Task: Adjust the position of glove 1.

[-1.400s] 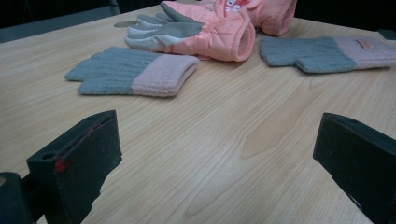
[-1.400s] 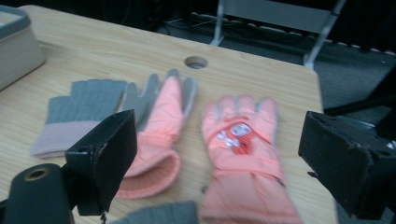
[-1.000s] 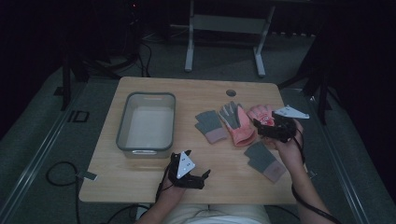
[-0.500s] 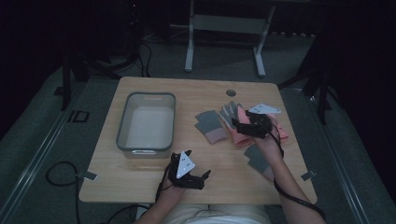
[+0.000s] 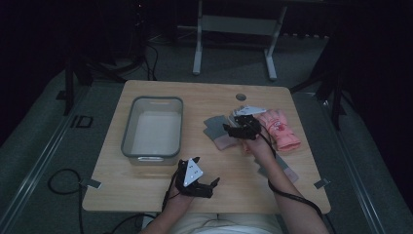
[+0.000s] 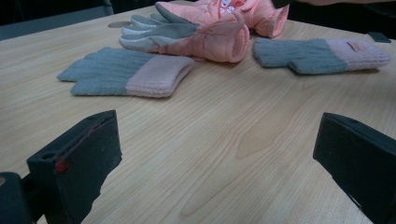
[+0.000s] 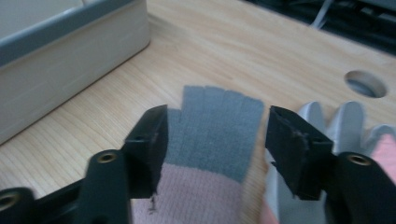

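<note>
- Pick-up step: the right hand-held gripper (image 7: 212,140) hangs over the grey-and-pink knit glove (image 7: 212,135) on the tabletop (image 5: 209,97), near the grey bin (image 5: 153,127). Its jaws have just been closing and straddle the glove, not yet pinching.
- Next, I judge: lower, clamp, carry to the bin.
- Left hand-held gripper (image 6: 219,158) rests with jaws apart, holding nothing.

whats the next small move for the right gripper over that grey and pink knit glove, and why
Probably lower a little and finish closing on the glove. In the right gripper view the right gripper has its jaws either side of it near where grey meets the pink cuff; they have just been closing, but the pads do not look to be pressing on it yet. The bin stands open to its left in the high view.
</note>
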Available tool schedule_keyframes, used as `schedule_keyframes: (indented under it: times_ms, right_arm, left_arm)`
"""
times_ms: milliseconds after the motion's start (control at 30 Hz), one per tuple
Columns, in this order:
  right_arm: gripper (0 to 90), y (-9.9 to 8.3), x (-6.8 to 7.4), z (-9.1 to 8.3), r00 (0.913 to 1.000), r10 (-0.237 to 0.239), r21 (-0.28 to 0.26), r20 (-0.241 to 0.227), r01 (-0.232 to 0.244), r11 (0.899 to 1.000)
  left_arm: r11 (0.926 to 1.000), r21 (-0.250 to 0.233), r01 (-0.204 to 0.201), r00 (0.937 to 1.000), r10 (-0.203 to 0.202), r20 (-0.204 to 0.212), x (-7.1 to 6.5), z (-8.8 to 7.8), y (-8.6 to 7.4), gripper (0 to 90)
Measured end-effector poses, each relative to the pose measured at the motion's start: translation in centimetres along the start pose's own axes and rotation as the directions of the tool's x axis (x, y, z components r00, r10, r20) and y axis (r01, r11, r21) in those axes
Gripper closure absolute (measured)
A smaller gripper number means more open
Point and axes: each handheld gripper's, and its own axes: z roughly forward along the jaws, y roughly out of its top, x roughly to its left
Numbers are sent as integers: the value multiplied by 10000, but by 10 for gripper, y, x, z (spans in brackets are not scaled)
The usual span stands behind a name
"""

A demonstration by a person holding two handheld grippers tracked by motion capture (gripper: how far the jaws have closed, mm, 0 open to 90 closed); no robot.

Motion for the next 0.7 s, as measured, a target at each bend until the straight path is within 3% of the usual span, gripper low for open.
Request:
schedule_keyframes:
  times_ms: [133,200,233,533,633,667,700]
  right_arm:
    - [444,0,-2,17,9999,38,525,-115,-32,9986]
    - [471,-1,-4,24,9991,61,777,-418,-28,9970]
    - [510,-1,-7,32,9965,311,1155,-778,-220,9931]
    - [573,1,-4,57,9982,-136,1971,-576,247,9801]
    - [580,0,-4,66,9981,-386,2387,-476,489,9699]
    - [600,-2,-5,73,9983,-432,2757,-394,524,9598]
    - [600,-2,-5,73,9983,-432,2757,-394,524,9598]
  left_arm:
    - [10000,-2,1,10000,-1,21,0,0,0,3]
    - [10000,-6,7,10000,-7,26,0,0,0,3]
    - [10000,-10,23,10000,-23,36,0,0,0,3]
    - [9999,-20,103,9999,-103,57,1,-1,0,3]
    - [9999,-25,141,9999,-141,58,1,-1,0,3]
    - [9999,-26,117,9999,-117,66,1,-1,0,3]
    - [9999,-26,117,9999,-117,66,1,-1,0,3]
